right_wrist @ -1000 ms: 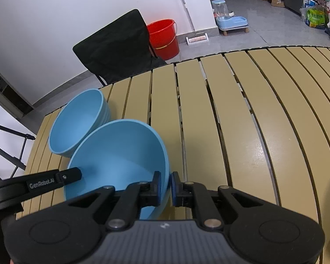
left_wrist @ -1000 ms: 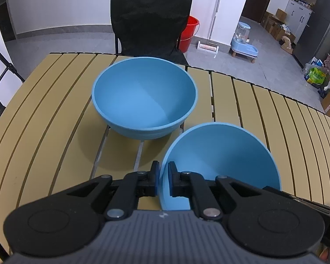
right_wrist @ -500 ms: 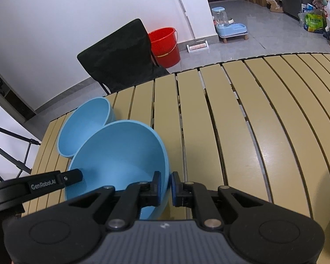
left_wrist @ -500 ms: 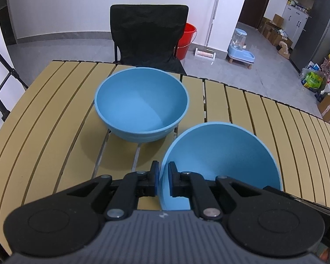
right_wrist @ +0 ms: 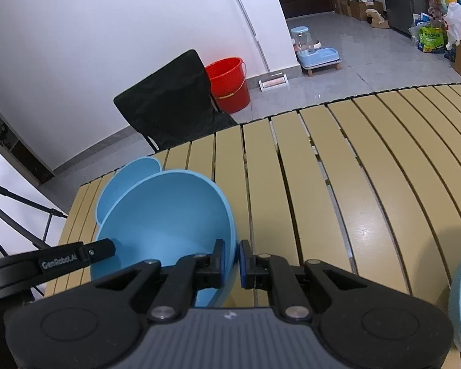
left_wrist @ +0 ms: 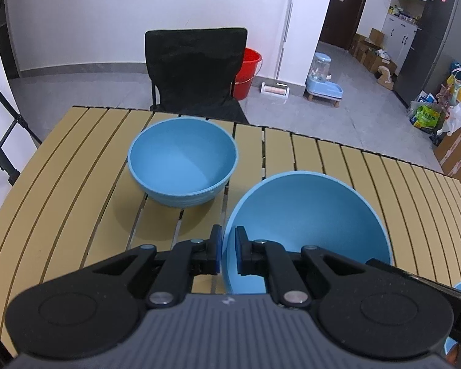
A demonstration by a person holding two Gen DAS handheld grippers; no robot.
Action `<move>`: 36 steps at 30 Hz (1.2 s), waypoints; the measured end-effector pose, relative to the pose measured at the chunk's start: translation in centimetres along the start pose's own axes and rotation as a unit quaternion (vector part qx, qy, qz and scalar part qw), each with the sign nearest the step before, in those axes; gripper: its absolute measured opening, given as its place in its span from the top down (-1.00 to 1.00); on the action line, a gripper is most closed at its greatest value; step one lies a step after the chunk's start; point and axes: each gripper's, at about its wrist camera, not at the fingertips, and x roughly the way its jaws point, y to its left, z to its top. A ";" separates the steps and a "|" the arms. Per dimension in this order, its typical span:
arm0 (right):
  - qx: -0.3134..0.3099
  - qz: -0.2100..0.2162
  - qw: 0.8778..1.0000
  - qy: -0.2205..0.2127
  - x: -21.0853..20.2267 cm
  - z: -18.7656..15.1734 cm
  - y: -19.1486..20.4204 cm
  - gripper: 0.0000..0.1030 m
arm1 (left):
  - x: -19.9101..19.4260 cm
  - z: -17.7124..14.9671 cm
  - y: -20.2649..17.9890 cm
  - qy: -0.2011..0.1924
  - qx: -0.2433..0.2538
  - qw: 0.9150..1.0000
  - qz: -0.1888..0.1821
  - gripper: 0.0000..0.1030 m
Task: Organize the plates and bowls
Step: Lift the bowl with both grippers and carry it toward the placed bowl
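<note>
While both jaws pinch its rim | held bowl (left_wrist: 307, 224) looks light, stiff, smooth | second bowl (left_wrist: 183, 161) waits.

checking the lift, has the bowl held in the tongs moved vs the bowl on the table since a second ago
Yes. In the left wrist view the resting bowl and table have shrunk and slid down the frame, so the held bowl has risen and pulled back from it.
</note>
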 end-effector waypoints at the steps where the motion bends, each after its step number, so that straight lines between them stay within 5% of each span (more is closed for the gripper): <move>1: 0.001 0.000 1.000 -0.002 -0.3 -0.1 -0.1 0.83 | -0.3 -0.1 -0.2 -0.002 0.001 1.000 -0.001 0.82; 36: 0.042 -0.027 0.995 -0.088 -14.1 -2.6 -9.2 0.83 | -9.5 -4.9 -12.6 -0.044 0.099 0.993 -0.044 0.82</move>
